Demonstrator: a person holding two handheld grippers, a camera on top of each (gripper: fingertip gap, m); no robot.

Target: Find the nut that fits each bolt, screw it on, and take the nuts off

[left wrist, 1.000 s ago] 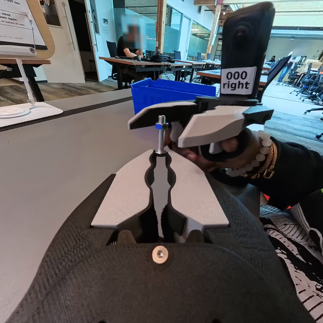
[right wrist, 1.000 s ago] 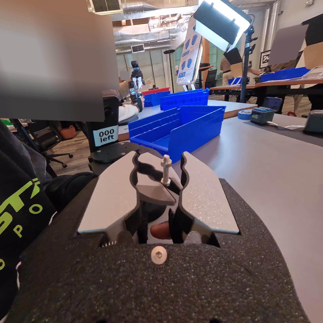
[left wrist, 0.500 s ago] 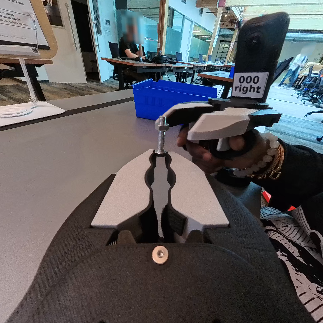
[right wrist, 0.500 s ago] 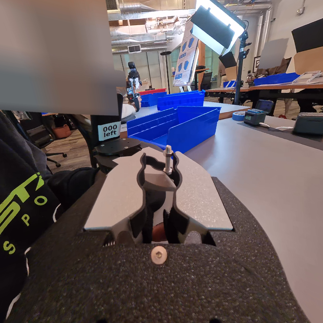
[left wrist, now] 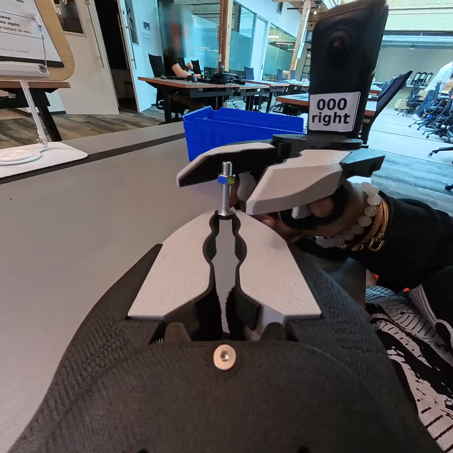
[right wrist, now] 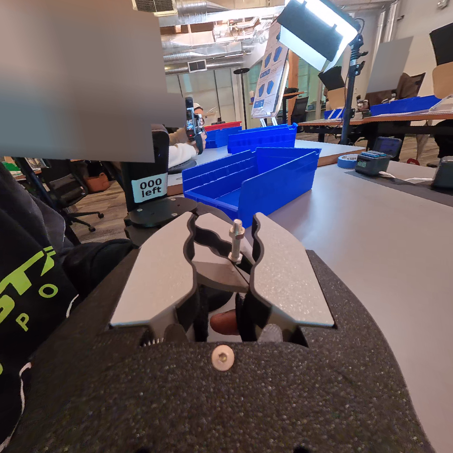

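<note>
My left gripper [left wrist: 225, 214] is shut on the head of a silver bolt [left wrist: 225, 196] and holds it upright above the grey table [left wrist: 85, 220]. A silver nut [left wrist: 226, 179] sits on the thread near the bolt's top. My right gripper [right wrist: 223, 217] is open. Its fingers [right wrist: 274, 257] stand on either side of the nut [right wrist: 236, 235] without touching it. The left wrist view shows the right gripper [left wrist: 215, 188] coming in from the right at nut height, with one finger behind the bolt and one in front.
A blue bin [right wrist: 269, 186] stands on the table just beyond the grippers and also shows in the left wrist view [left wrist: 235, 132]. A blue tape roll [right wrist: 346, 161] and a dark device case [right wrist: 372, 163] lie far right. A white stand base [left wrist: 36, 157] sits far left. My right fingertips sit around 5 cm from my left ones.
My right gripper's fingers closed in around the nut half a second ago and have opened wide again. The left gripper has kept hold of the bolt.
</note>
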